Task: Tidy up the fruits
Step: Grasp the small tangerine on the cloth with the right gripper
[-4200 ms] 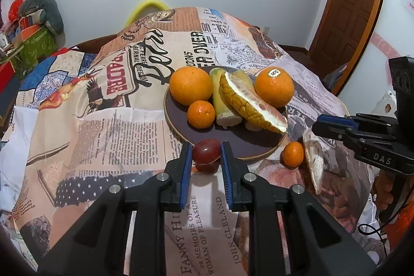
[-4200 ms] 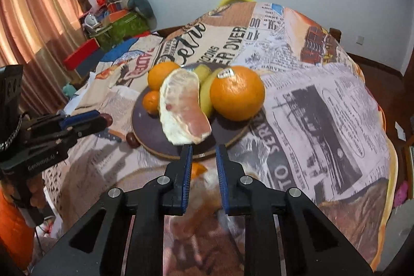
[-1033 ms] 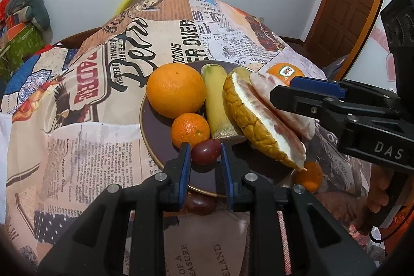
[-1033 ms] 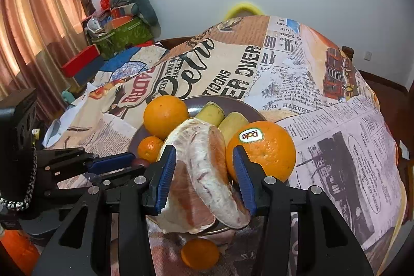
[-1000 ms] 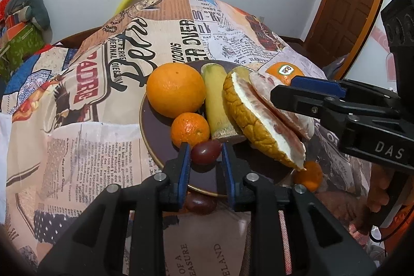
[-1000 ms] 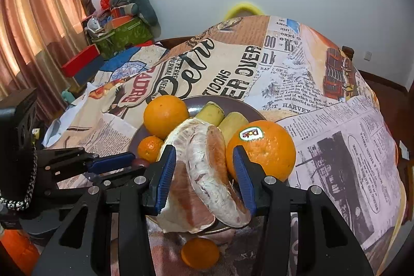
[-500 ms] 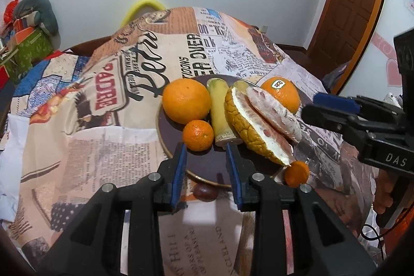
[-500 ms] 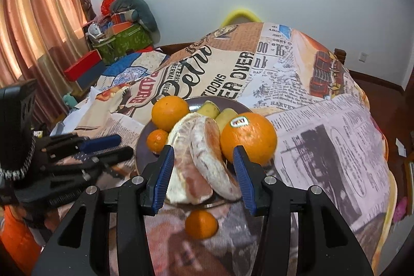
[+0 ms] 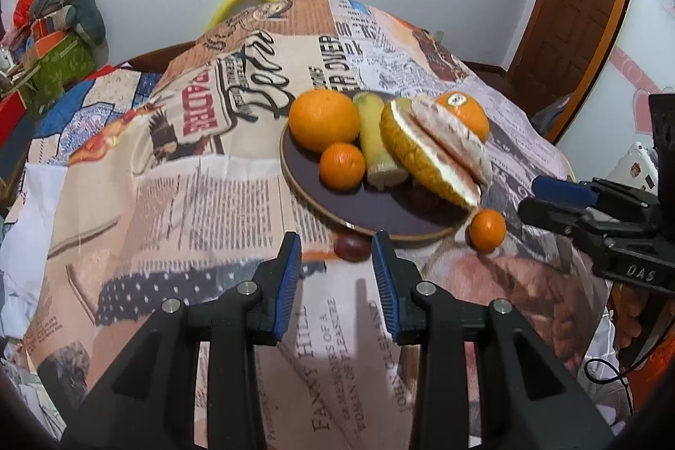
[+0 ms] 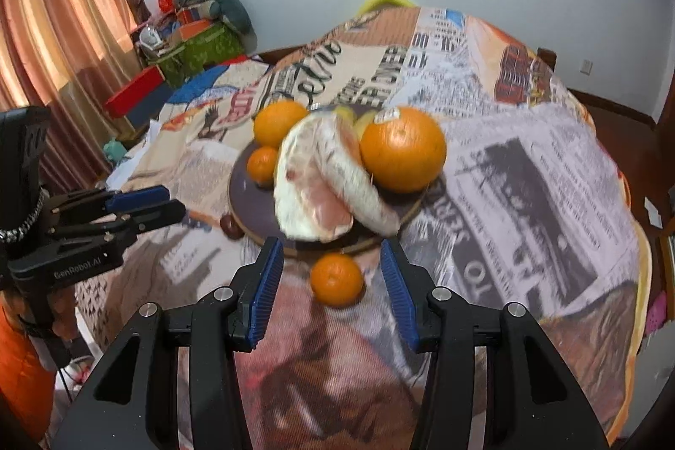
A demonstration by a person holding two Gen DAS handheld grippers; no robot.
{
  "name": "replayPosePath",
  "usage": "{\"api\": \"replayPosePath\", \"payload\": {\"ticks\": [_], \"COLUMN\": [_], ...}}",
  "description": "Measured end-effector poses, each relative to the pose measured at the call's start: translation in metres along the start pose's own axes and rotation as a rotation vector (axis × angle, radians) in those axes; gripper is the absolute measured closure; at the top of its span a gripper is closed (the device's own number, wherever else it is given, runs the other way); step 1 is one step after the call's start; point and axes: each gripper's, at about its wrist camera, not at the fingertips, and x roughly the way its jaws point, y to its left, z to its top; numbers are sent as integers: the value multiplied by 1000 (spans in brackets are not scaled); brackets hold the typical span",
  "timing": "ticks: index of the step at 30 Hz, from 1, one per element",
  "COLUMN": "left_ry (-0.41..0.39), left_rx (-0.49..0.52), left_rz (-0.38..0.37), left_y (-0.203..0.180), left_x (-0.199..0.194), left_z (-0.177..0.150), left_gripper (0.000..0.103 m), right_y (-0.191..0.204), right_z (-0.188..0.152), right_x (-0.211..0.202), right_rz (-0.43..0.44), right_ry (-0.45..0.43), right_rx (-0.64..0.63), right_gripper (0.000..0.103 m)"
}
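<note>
near cloth [image 9: 202,205] bare | plate [image 9: 379,214] crowded (fruit stacked) | tangerine [image 10: 336,279] beside rim

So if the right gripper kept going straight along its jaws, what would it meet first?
Most likely the small orange lying on the tablecloth just short of the plate; it sits between the open jaws of the right gripper, though depth is unclear.

Left gripper [image 9: 336,273]: black plastic, ribbed blue pads, silver screws, "GenRobot.AI" lettering.
Right gripper [image 10: 329,283]: same build, "DAS" lettering.
Sleeve [image 10: 21,378]: orange.
</note>
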Motion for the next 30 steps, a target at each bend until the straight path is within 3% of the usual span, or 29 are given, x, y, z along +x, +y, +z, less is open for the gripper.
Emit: {"api": "replayPosePath", "payload": {"ticks": [13,18,25,30], "left_ry": [81,88,86,75], "left_rx": [13,24,22,38], "left_rz": [-26,-32,-28,-16], "left_y": [-5,-7,-7,-8], "left_x": [39,49,58,57], "left_z": [-8,-6,-3,-3], "left_gripper": [68,68,69,77], "right_y": [-3,-4,-7,-5], "right_z": [-17,-19,-20,-20], "right_x": [32,36,35,33], "right_rz": [24,24,41,50], "right_ry": [78,77,68,64], "right_rx": [23,18,26,26], "right_gripper": [59,70,72,72]}}
